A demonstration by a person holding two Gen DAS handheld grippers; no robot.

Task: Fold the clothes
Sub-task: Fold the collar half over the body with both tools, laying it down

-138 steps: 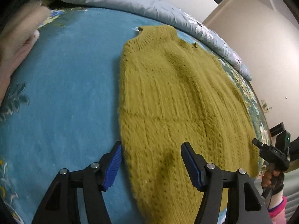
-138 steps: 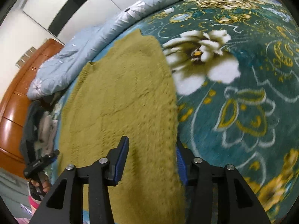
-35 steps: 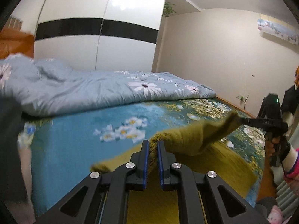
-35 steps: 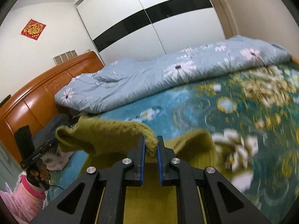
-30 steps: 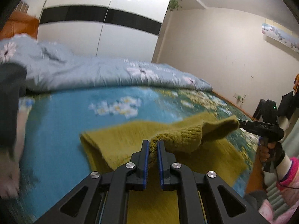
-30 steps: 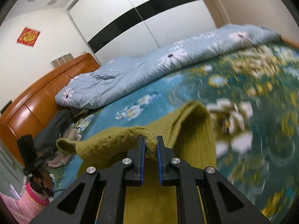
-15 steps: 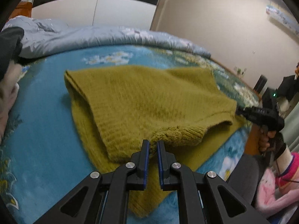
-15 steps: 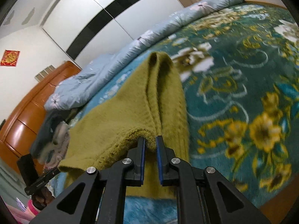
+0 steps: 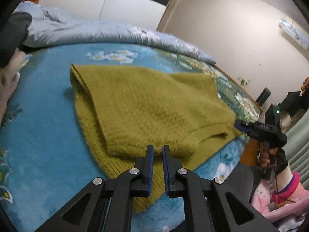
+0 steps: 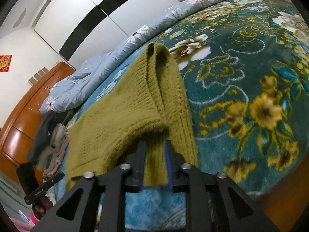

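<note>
Two layers of the olive-green sweater [image 9: 146, 108] now lie on the blue floral bedspread [image 9: 42, 119], the upper layer folded over the lower one, with the fold line on the far side of the sweater from you. Half a second ago your left gripper [image 9: 158, 150] pinched the near hem of the sweater; now its blue pads [image 9: 150, 166] stand a little apart with nothing between them, just in front of that hem. Your right gripper [image 10: 154, 154] has also opened since then: the pads are parted, and a strip of the sweater [image 10: 123, 116] hangs loose between them, while the corner drapes over the fingers. Beyond the sweater lies the grey-blue duvet [image 9: 92, 32]. Left of the sweater, in the right wrist view, a pile of clothes [image 10: 52, 141] rests by the wooden headboard [image 10: 21, 119].
</note>
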